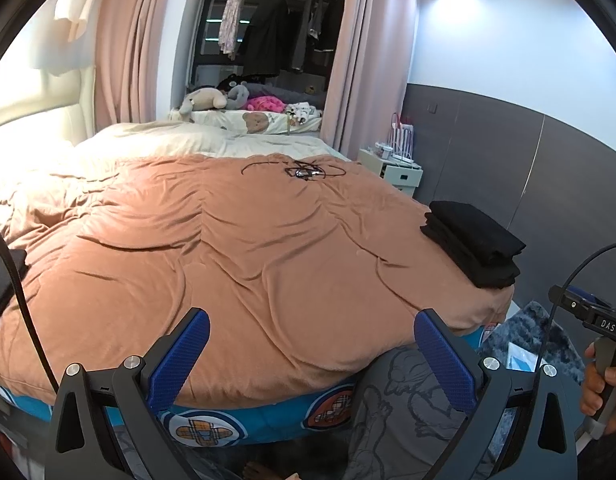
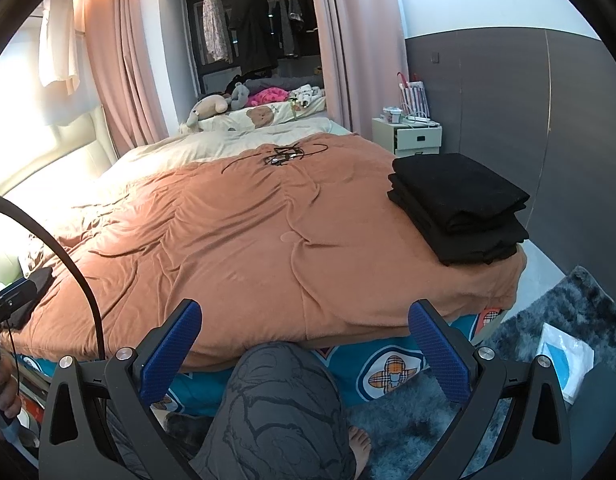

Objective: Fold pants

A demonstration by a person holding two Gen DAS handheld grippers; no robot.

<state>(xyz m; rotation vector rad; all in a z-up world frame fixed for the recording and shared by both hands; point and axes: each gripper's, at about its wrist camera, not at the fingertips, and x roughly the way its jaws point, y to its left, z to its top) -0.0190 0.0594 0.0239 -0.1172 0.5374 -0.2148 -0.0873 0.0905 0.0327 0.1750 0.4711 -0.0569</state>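
Note:
A stack of folded black pants [image 1: 474,242] lies at the right corner of the bed on the orange blanket [image 1: 227,248]; it also shows in the right wrist view [image 2: 460,204]. More black fabric [image 1: 1,280] lies at the bed's left edge, also visible in the right wrist view [image 2: 31,292]. My left gripper [image 1: 312,356] is open and empty above the bed's near edge. My right gripper [image 2: 305,352] is open and empty, held over the near edge, above the person's knee [image 2: 279,396].
A tangle of black cable [image 1: 303,170] lies on the far part of the blanket. A white nightstand [image 2: 418,136] stands at the right by the grey wall. A grey rug [image 2: 548,332] with a plastic bag [image 2: 564,356] is on the floor. Plush toys [image 1: 211,98] lie beyond the bed.

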